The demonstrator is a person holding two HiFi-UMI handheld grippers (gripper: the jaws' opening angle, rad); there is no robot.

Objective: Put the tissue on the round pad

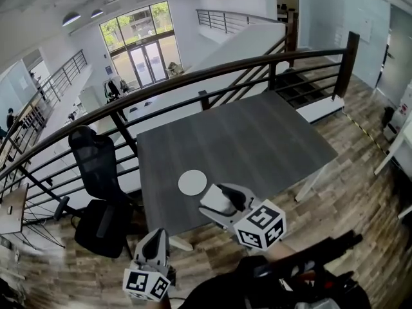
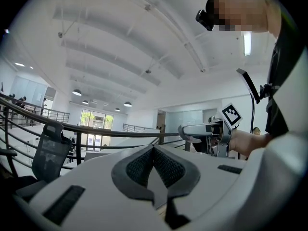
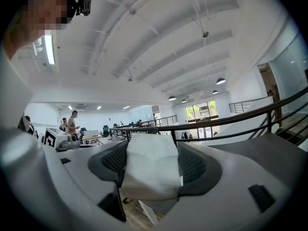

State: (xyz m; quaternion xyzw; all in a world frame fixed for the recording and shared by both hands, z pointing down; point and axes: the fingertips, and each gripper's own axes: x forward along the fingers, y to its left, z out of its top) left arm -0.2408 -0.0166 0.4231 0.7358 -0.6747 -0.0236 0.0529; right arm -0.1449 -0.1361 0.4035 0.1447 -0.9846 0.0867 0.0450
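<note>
Closest to us, low in the head view, we held the left hand-held gripper point(image 1: 157, 234) off the near edge of the worktop point(image 1: 257, 140). Its own view showed its jaws point(image 2: 154, 149) together, with nothing between them. It had no part in the job that we could see.

Up and to the right, the right hand-held gripper point(image 1: 221, 194) hung over the worktop's near edge, its tip just beside the round pad point(image 1: 192, 183). How high it stood above the surface we could not tell. Its jaws point(image 3: 153, 146) were clamped on the tissue point(image 3: 151, 170), a folded white wad that filled the gap between the dark pads and bulged out both above and below them. In the head view the tissue point(image 1: 217, 203) showed as a pale lump at the jaw tips. The pad lay bare, so the placing was not yet done.

We judged the tissue very light, soft and limp, with no stiffness to hold its shape. The grip sat across the middle of the fold, which seemed the right place, since a hold on one corner would let it unfold and trail. We expected it might cling to a textured pad when let go, or drift if dropped from high up, so a low, gentle release over the pad's centre looked safest.
</note>
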